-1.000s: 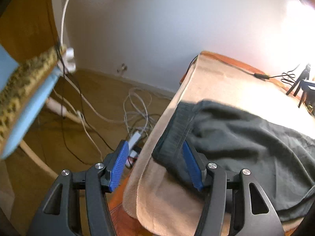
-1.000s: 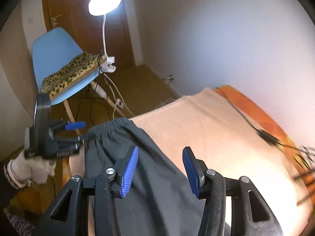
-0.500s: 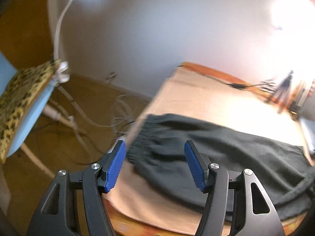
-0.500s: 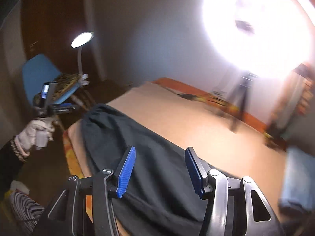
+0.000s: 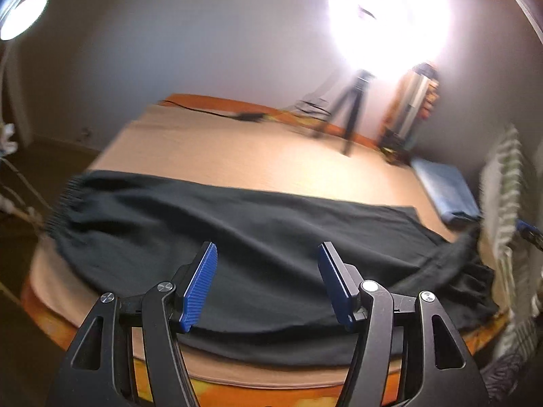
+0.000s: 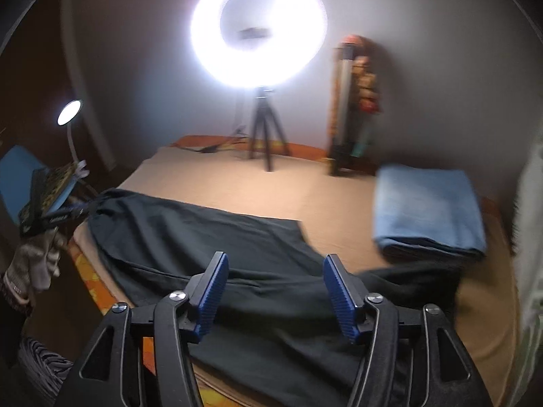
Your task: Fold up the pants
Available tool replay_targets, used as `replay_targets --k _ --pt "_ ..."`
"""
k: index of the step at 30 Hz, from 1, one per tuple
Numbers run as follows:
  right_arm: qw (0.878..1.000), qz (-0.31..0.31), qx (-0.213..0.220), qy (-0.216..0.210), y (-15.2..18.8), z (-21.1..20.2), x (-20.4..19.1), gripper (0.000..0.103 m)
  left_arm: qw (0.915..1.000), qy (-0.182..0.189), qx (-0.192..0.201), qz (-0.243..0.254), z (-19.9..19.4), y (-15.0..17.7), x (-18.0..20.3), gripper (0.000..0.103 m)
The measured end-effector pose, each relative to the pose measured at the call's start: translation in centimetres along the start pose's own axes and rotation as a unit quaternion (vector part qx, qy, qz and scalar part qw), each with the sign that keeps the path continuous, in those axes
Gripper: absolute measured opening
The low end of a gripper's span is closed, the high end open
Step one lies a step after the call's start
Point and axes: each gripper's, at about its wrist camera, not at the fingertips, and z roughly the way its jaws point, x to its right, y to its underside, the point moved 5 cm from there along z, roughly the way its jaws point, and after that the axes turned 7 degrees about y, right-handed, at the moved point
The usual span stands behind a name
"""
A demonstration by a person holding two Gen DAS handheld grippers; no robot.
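Dark grey pants point(image 5: 237, 230) lie lengthwise across the near side of the tan-covered bed point(image 5: 237, 156), elastic waistband point(image 5: 62, 203) at the left, legs running right and bunching at the far right. My left gripper point(image 5: 266, 254) is open and empty above the middle of the pants. My right gripper point(image 6: 275, 264) is open and empty above the leg part of the pants point(image 6: 203, 237). In the right wrist view the left gripper point(image 6: 51, 215) shows at the far left, held by a gloved hand, by the waistband end.
A folded blue cloth point(image 6: 427, 203) lies on the bed's right side. A ring light on a tripod point(image 6: 261, 129) stands at the bed's far edge. A blue chair with a leopard cushion point(image 6: 37, 183) and a desk lamp point(image 6: 69, 112) are left of the bed.
Both grippers swung right from the waistband end and pulled back, now facing across the bed toward the ring light. Both stayed open. The pants lie the same.
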Motion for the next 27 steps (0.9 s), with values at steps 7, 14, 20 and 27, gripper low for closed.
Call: replay_targets --k 7,14,20,27 --pt "0.998 0.050 -0.023 0.043 2.4 1.0 9.7 0.065 0.9962 0.063 -0.048 0.037 4.4 2.5 8.0 0.061" --pt "0.997 0.023 -0.049 0.055 3.0 3.4 15.2 0.065 0.9855 0.099 -0.084 0.109 7.7 4.5 14.6 0.062" --pt "0.988 -0.122 -0.070 0.059 2.1 6.5 12.9 0.065 0.9730 0.113 -0.120 0.161 9.5 6.3 17.3 0.062" --pt "0.960 -0.256 -0.105 0.046 2.4 11.9 10.0 0.065 0.9665 0.102 -0.148 0.183 11.8 7.6 17.7 0.062"
